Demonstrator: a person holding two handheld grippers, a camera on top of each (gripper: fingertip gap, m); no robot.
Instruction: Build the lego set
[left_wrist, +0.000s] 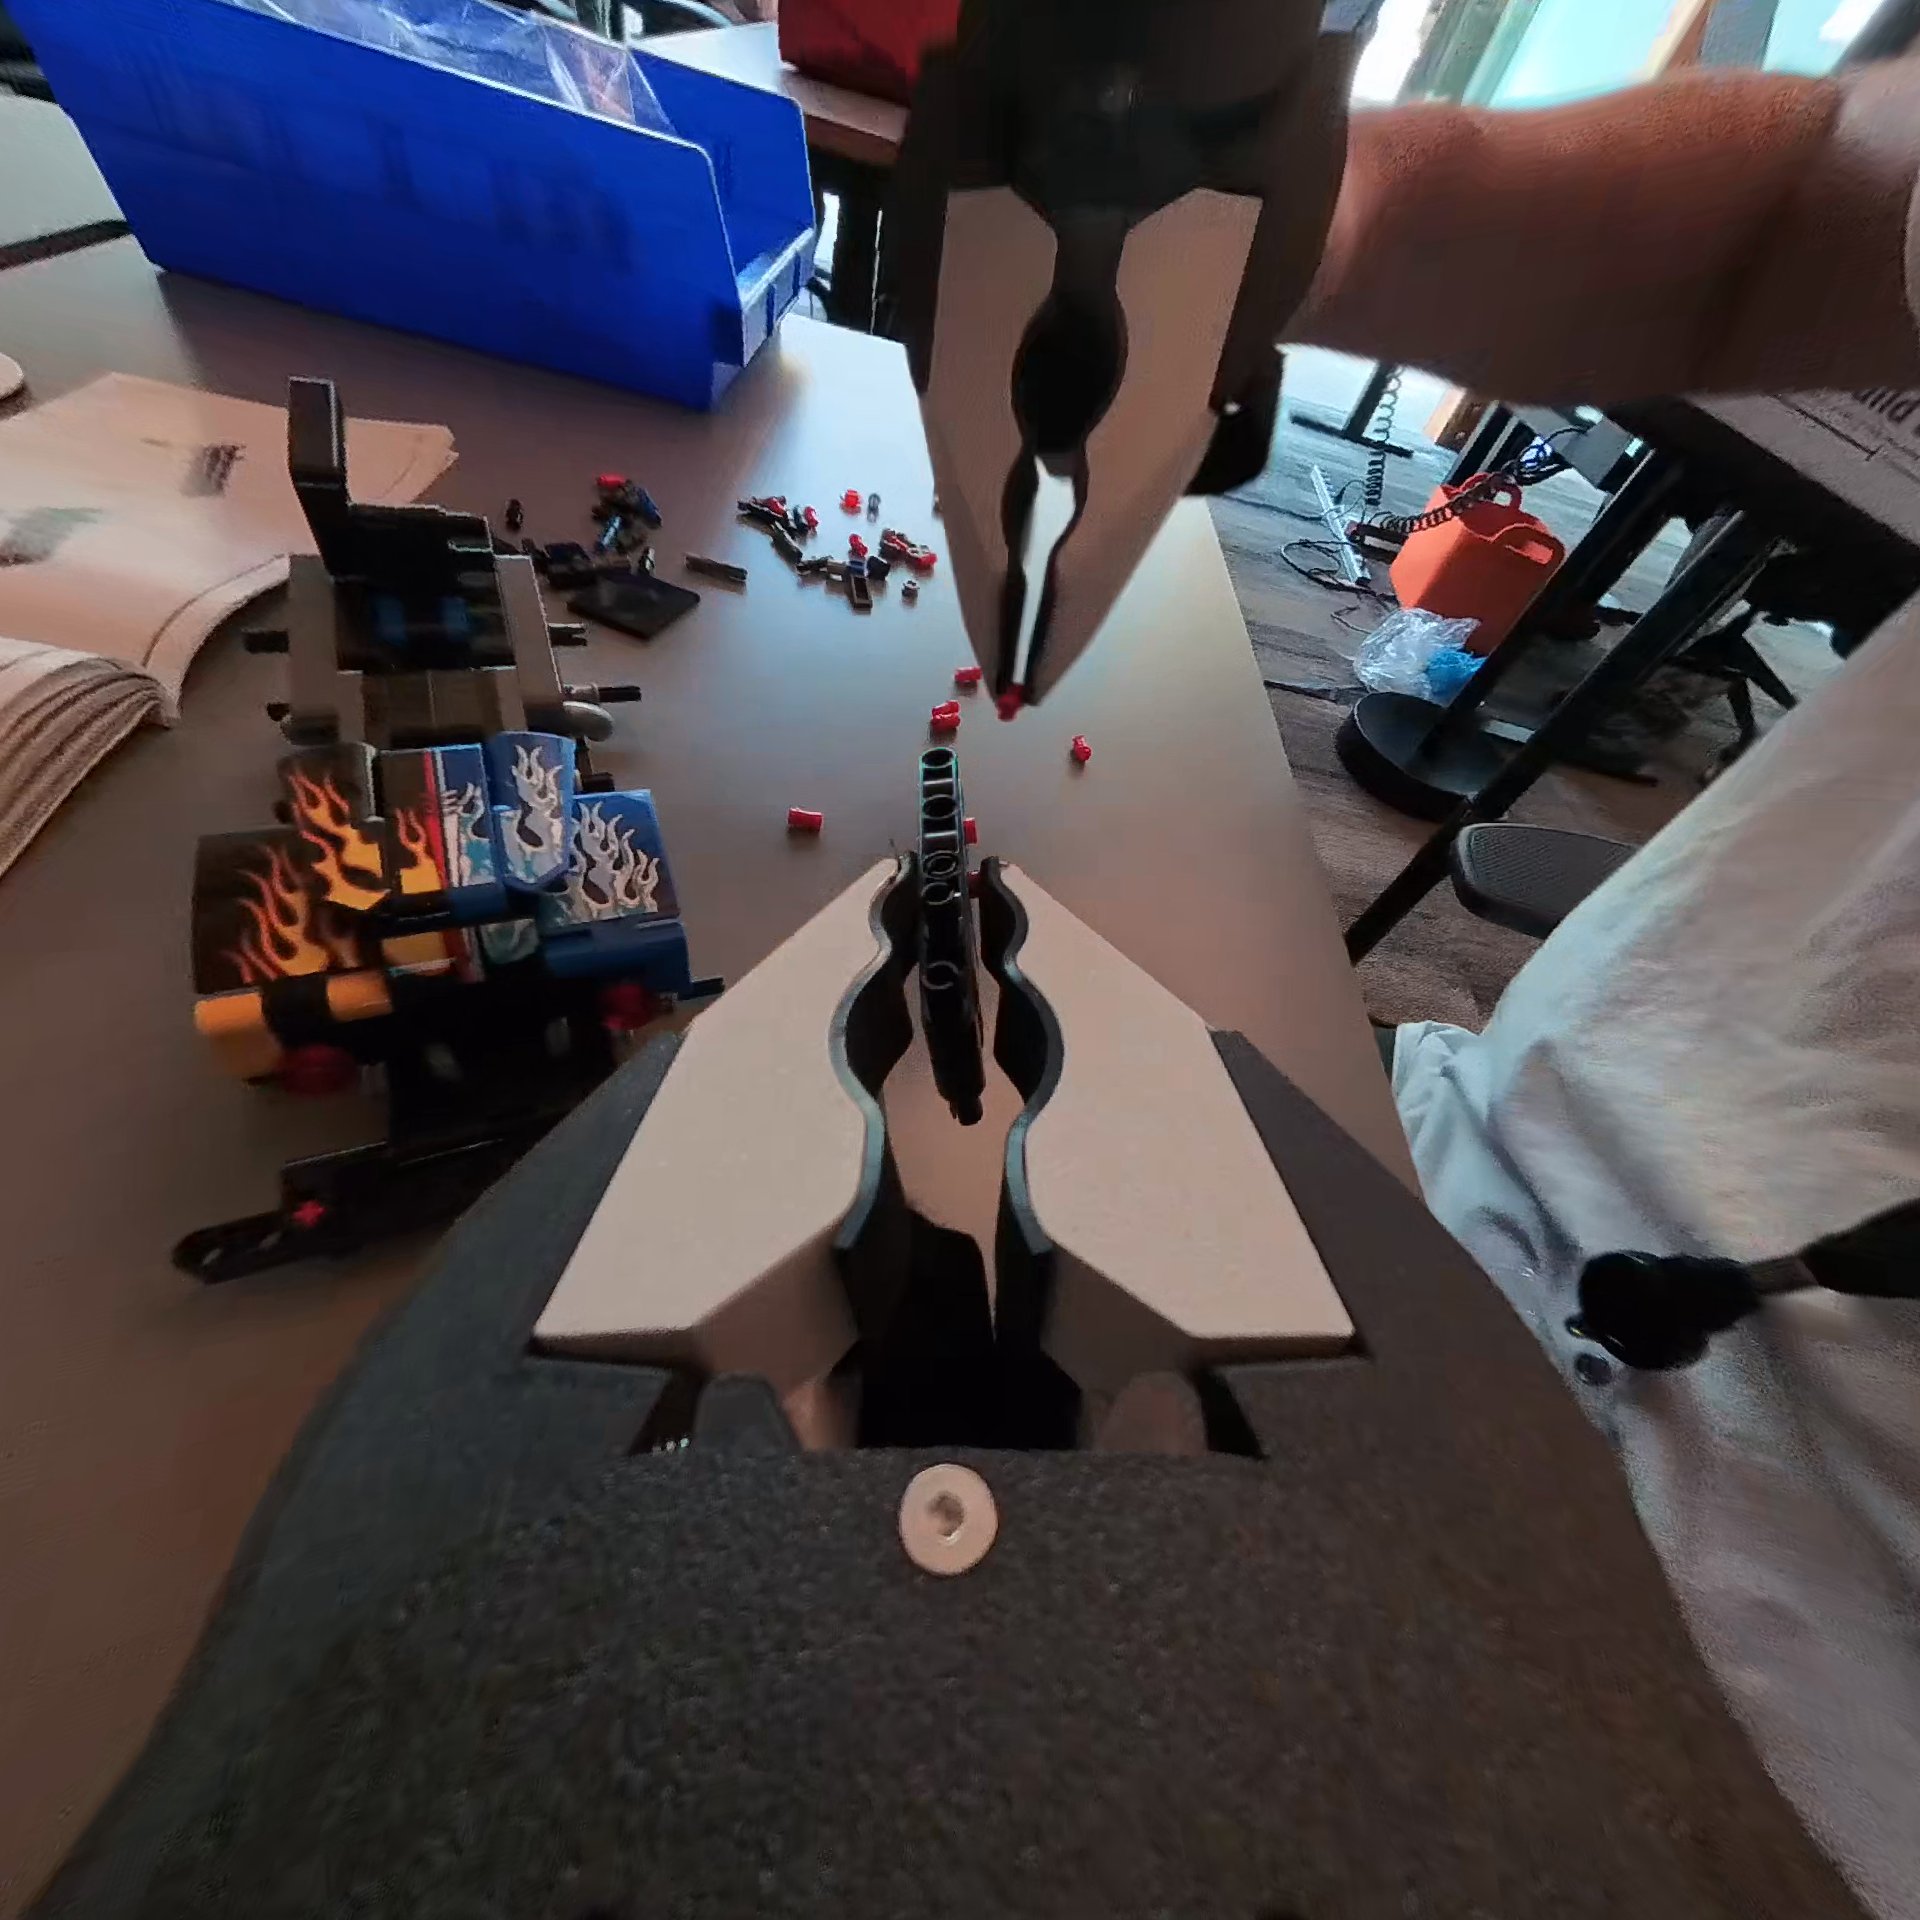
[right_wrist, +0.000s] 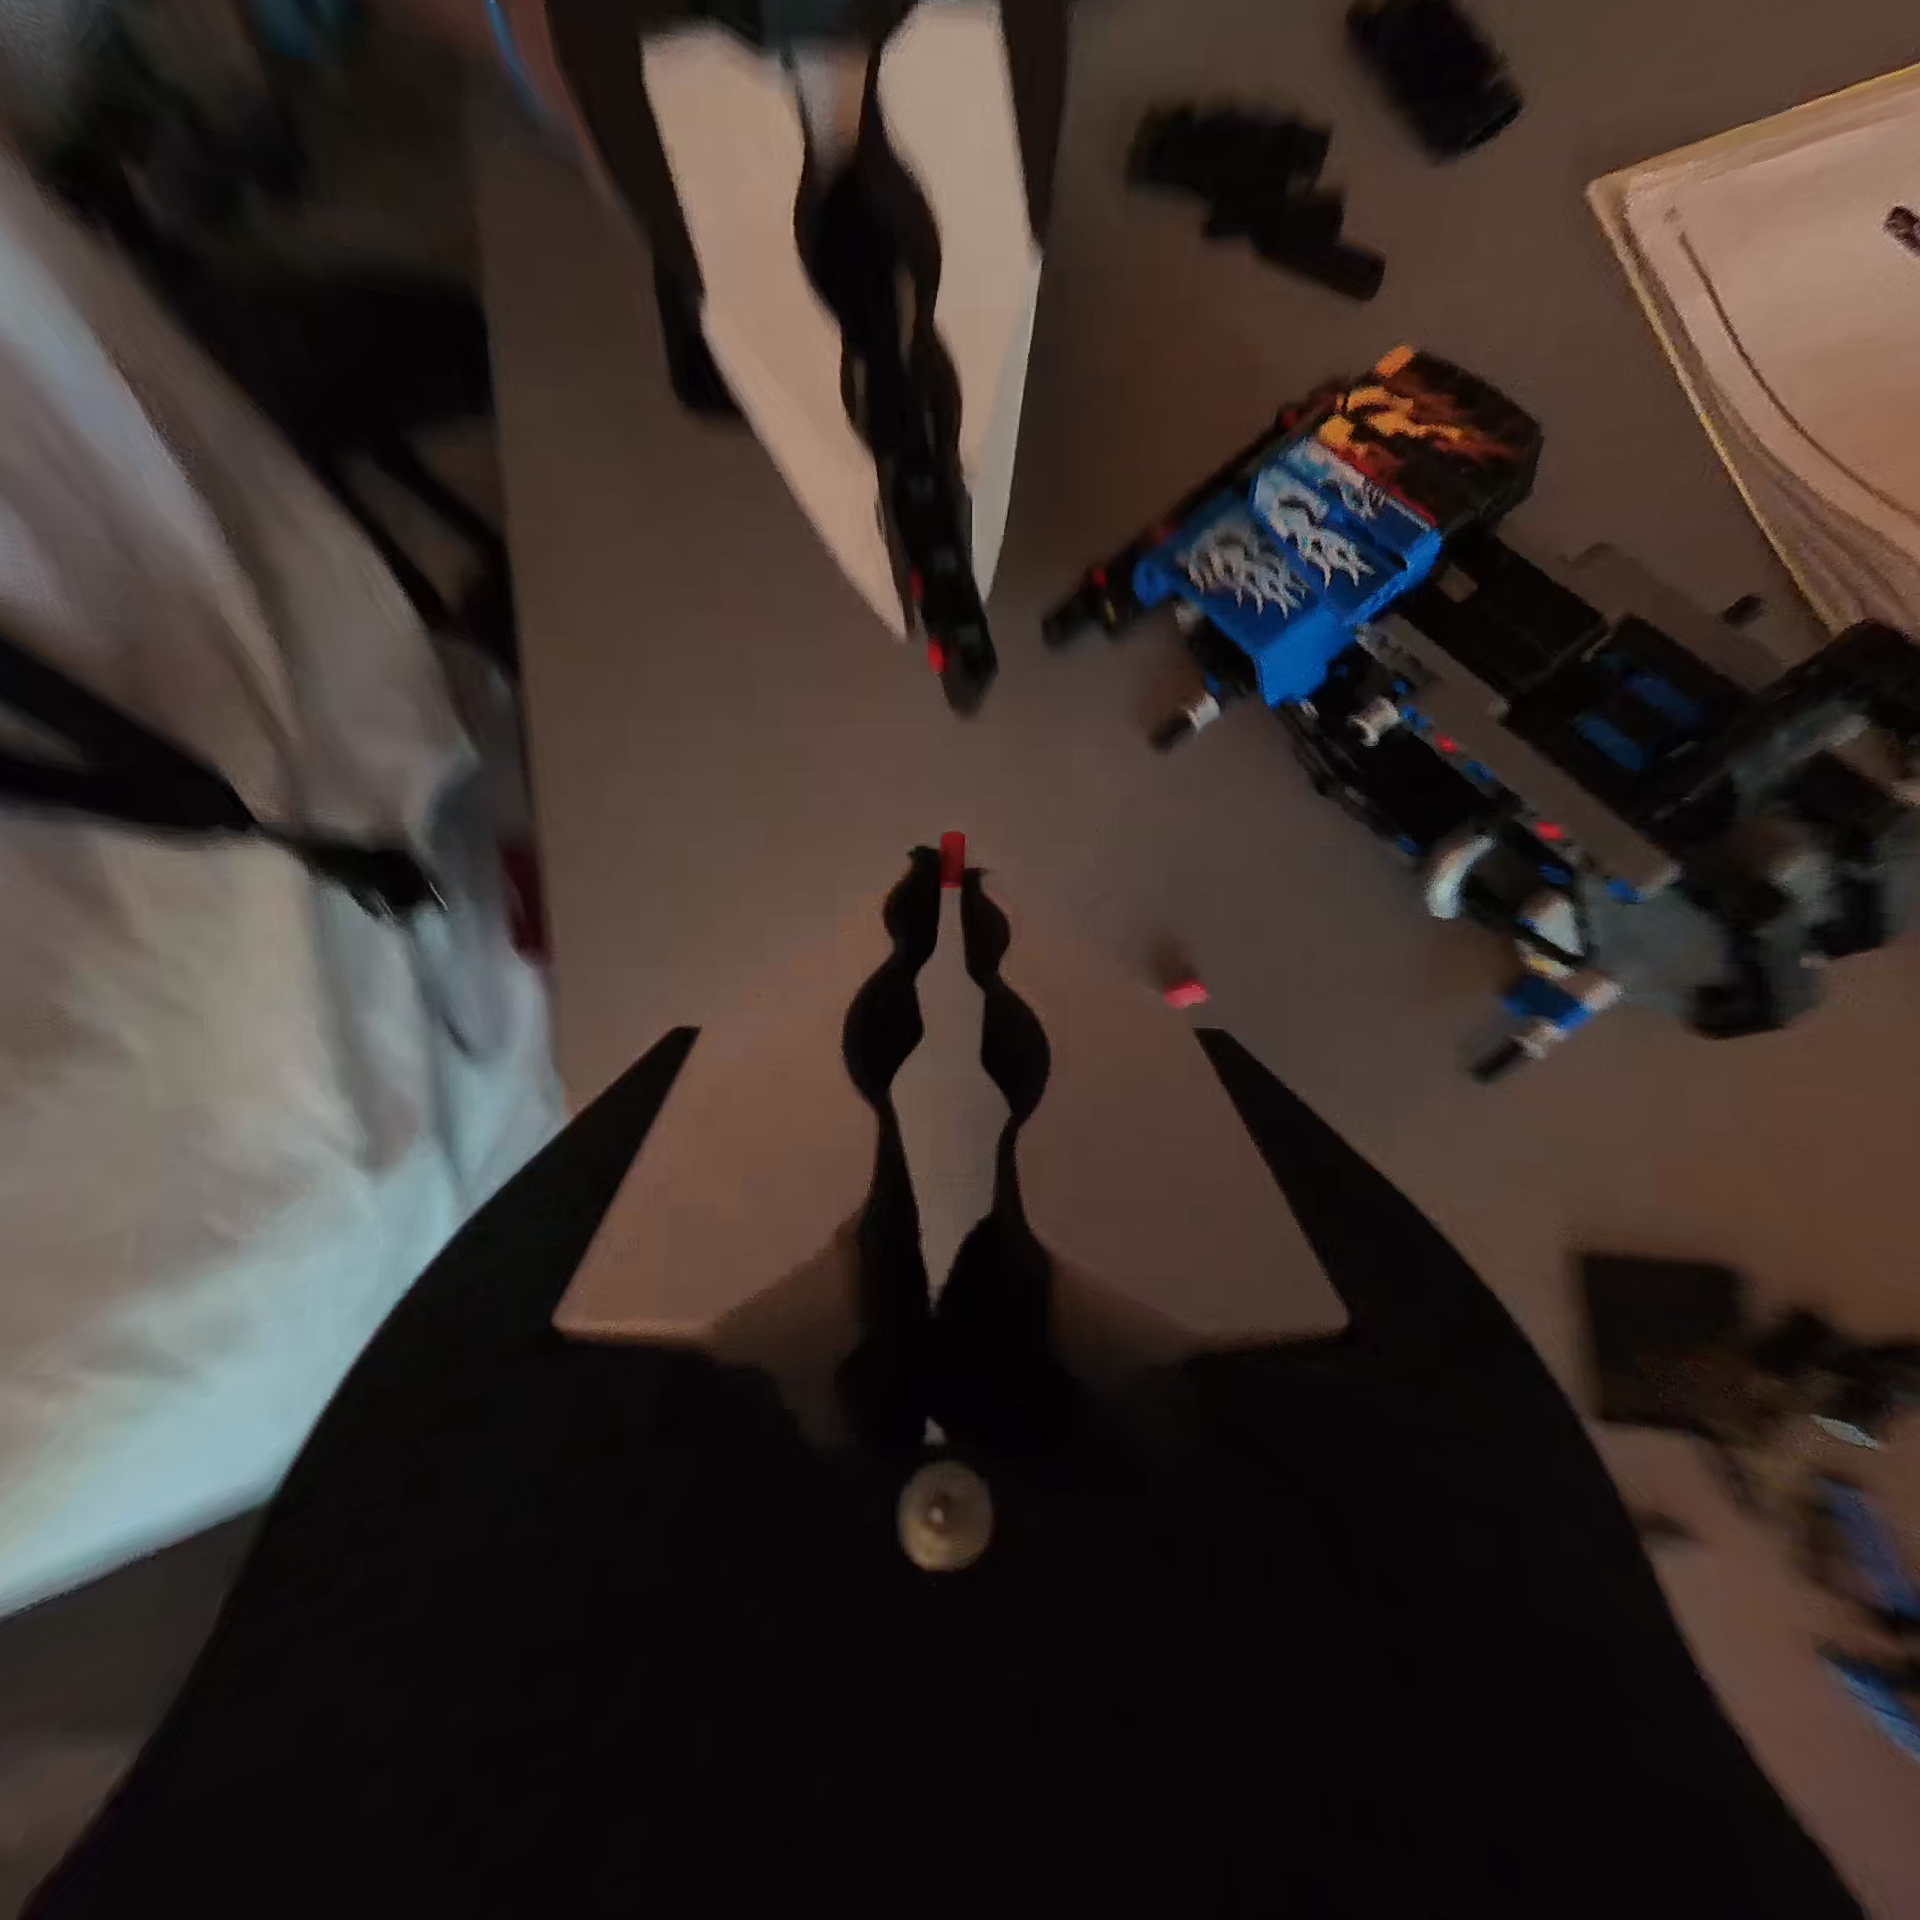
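My left gripper (left_wrist: 943, 868) is shut on a long black beam with holes (left_wrist: 943, 831), held upright-forward above the table; a red pin sits in its side. It also shows in the right wrist view (right_wrist: 951, 613), blurred. My right gripper (right_wrist: 951, 868) is shut on a small red pin (right_wrist: 952, 857); in the left wrist view it (left_wrist: 1013, 694) points down just beyond the beam's tip, the red pin (left_wrist: 1008, 707) at its fingertips. The half-built truck with flame panels (left_wrist: 436, 862) stands to the left on the table, and shows in the right wrist view (right_wrist: 1351, 561).
Loose red pins (left_wrist: 805, 819) and a pile of small black, red and blue parts (left_wrist: 831, 540) lie on the table. An open instruction booklet (left_wrist: 114, 561) and a blue bin (left_wrist: 436, 177) are far left. The table edge (left_wrist: 1278, 665) runs close on the right. The grippers' ends are close to 6 centimetres from one another.
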